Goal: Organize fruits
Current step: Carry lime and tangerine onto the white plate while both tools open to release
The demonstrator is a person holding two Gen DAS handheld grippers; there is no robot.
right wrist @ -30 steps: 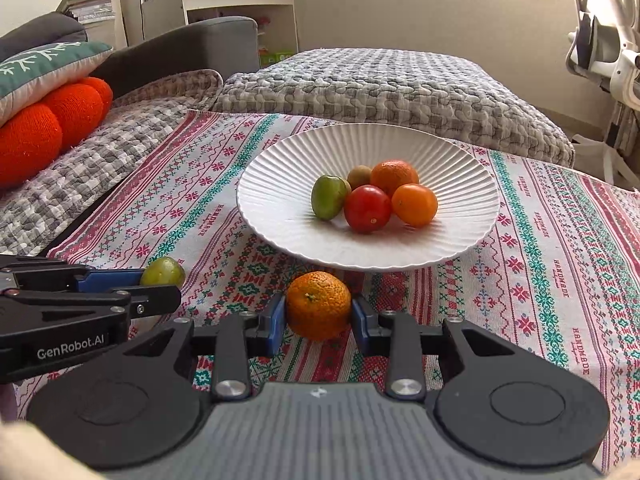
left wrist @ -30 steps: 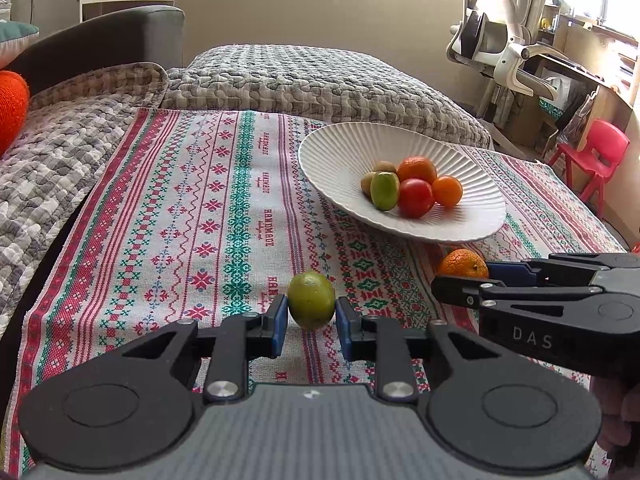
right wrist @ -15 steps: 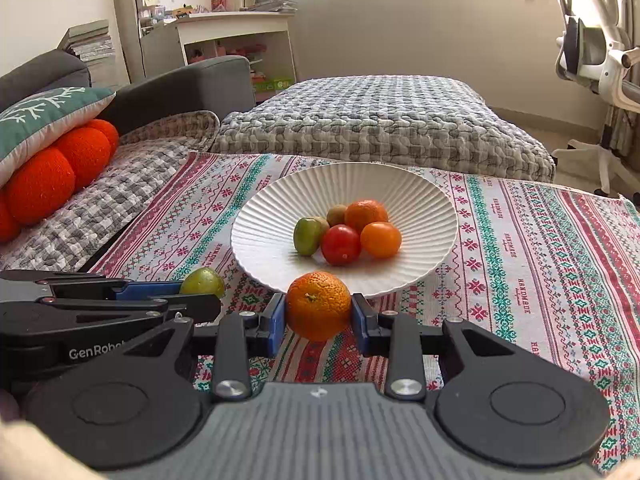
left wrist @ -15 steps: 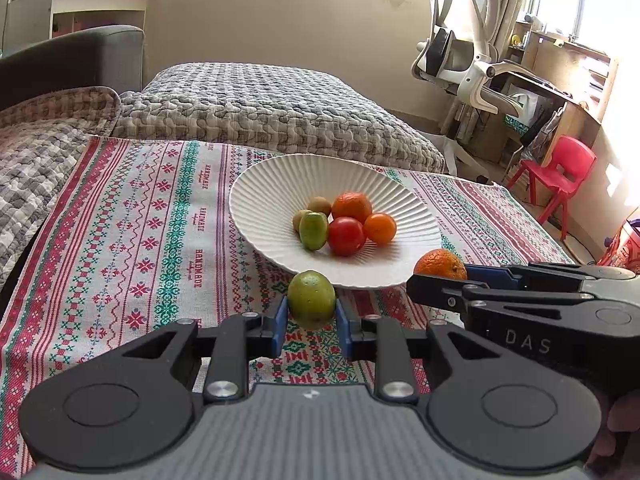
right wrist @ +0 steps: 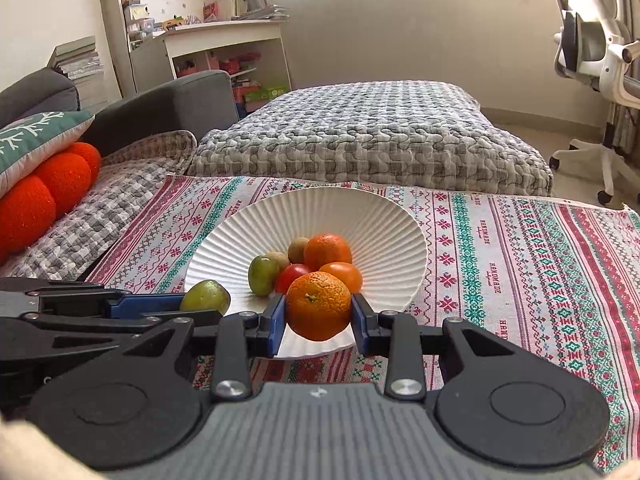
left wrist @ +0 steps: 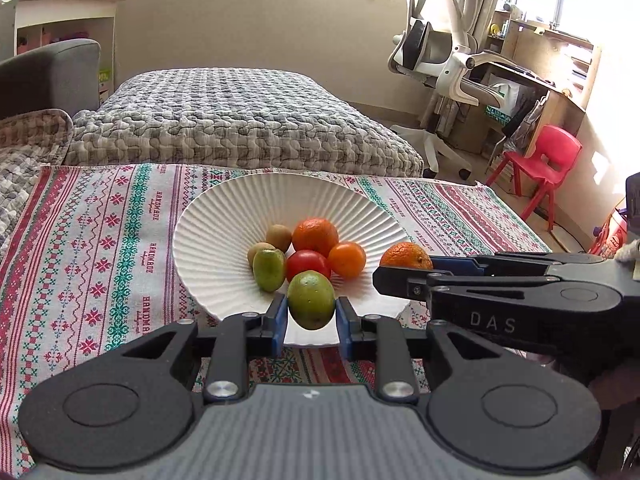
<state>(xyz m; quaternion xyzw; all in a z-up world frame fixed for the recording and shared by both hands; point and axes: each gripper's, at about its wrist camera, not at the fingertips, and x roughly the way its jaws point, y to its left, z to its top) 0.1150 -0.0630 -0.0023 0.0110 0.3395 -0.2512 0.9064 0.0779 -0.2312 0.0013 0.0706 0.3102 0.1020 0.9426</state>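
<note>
My left gripper (left wrist: 311,318) is shut on a green lime (left wrist: 311,300), held just above the near rim of the white ribbed plate (left wrist: 224,236). My right gripper (right wrist: 319,319) is shut on an orange tangerine (right wrist: 319,311), also over the plate's (right wrist: 384,232) near rim. Each gripper shows in the other's view: the right one (left wrist: 404,270) with its tangerine (left wrist: 406,255) to the right, the left one (right wrist: 200,306) with its lime (right wrist: 205,297) to the left. Several fruits lie in the plate: a red tomato (left wrist: 308,265), two oranges, a green lime and two kiwis.
The plate sits on a patterned cloth (left wrist: 100,256) spread over a low surface. Behind it lies a grey quilted bed (left wrist: 240,120). A grey sofa with orange cushions (right wrist: 44,192) is at the left; an office chair (left wrist: 440,52) and a red child's chair (left wrist: 540,164) stand at the right.
Both grippers have moved forward and up with their fruits, from over the cloth to over the plate's near rim. The plate now looks closer and more centred in both views.
</note>
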